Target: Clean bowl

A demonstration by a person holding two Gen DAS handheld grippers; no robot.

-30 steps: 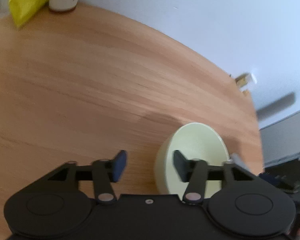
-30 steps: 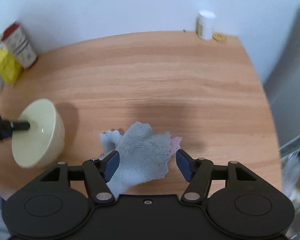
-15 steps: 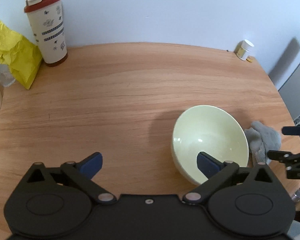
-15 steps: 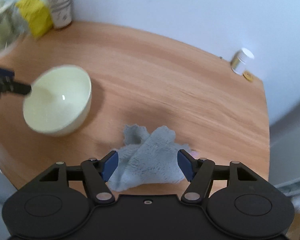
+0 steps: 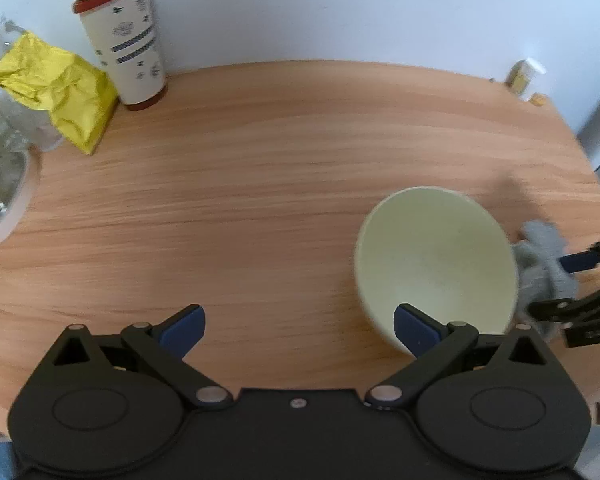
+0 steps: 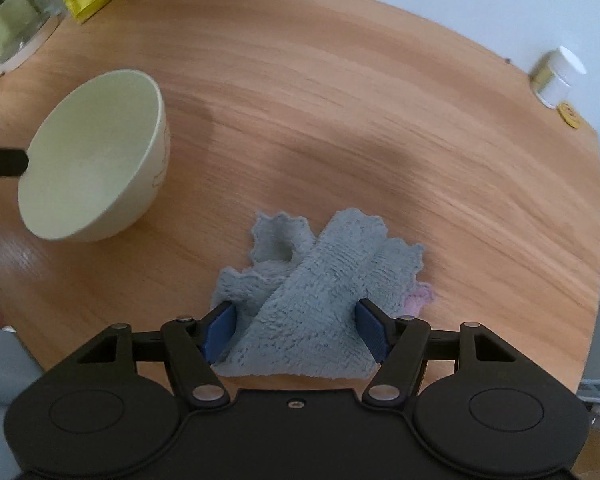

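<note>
Jaws of the left gripper (image 5: 298,328) are now being held far wider apart than a second ago, when they were being kept closer together with one finger dipped inside the bowl (image 5: 436,256). One finger is being kept low at the bowl's near rim while the other is being left over bare table (image 5: 260,160), so nothing is being clamped. By that change the bowl is being left free of any pinch.

At the right gripper (image 6: 296,332), the jaws are being held apart as before, straddling the grey-blue cloth (image 6: 320,300) without being closed on it. That cloth is being left crumpled on the wood. Such a scene is being judged to fit either a cloth about to be taken up for wiping or one just laid down after it.

Taking the red-lidded cup (image 5: 120,36) as the landmark, the bowl is being left well apart from it, towards the table's opposite edge, with the cloth lying farther from the cup again, just past the bowl.

The bowl is being seen as pale yellow-green, smooth and deep, seemingly tipped with its mouth towards the left gripper. No residue is being made out inside, though blur is leaving that uncertain.
</note>
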